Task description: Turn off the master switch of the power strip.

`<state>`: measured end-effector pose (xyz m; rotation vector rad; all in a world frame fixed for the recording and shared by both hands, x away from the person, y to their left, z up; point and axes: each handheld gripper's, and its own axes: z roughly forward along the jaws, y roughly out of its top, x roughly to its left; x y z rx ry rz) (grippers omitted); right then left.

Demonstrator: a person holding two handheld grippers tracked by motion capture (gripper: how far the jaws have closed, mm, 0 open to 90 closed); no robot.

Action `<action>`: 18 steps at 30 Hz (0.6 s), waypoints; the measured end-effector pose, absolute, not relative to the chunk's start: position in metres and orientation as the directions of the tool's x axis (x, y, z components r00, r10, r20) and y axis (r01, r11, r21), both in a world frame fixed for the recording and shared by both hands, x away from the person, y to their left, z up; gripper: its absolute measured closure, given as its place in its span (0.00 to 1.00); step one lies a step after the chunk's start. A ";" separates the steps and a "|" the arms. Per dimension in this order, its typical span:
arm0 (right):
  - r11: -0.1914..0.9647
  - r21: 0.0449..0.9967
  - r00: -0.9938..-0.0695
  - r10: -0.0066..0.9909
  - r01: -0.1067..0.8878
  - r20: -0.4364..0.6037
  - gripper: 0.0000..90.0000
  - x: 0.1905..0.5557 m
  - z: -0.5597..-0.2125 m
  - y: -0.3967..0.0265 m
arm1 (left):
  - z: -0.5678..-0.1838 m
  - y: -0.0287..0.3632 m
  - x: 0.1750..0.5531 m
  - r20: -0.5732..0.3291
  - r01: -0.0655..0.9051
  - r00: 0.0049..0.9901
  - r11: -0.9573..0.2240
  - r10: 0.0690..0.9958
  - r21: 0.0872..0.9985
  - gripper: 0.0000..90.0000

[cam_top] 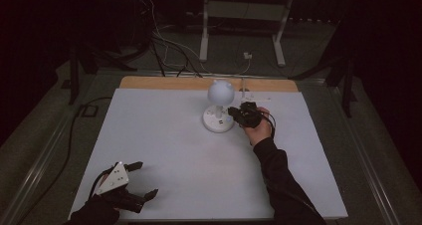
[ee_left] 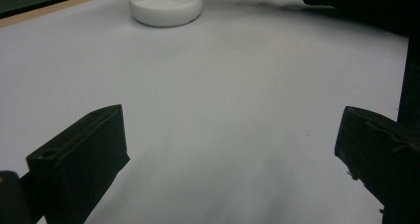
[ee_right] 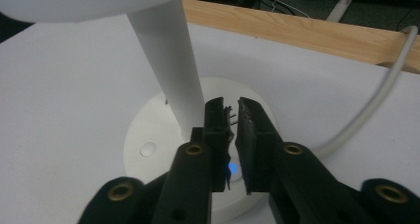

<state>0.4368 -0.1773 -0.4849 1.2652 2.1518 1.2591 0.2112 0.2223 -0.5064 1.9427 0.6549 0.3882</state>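
Looks like the right gripper (ee_right: 232,116), jaws nearly closed and holding nothing, is poking the lamp (ee_right: 190,135) base button, so next needs a gentle press while the left gripper (cam_top: 134,182) idles wide open.

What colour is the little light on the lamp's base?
Blue light on the white lamp base, clearest in the right gripper view.
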 end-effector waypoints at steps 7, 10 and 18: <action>0.236 0.817 -0.542 0.833 0.525 0.107 1.00 0.436 -0.488 -0.173 | -0.506 0.222 0.211 -0.014 0.276 0.800 -0.348 0.600 0.896 0.00; 0.245 0.812 -0.539 0.836 0.529 0.099 1.00 0.436 -0.490 -0.172 | -0.507 0.222 0.211 -0.012 0.275 0.802 -0.350 0.598 0.895 0.00; 0.256 0.801 -0.532 0.842 0.541 0.091 1.00 0.436 -0.496 -0.169 | -0.507 0.222 0.211 -0.014 0.275 0.802 -0.349 0.598 0.896 0.00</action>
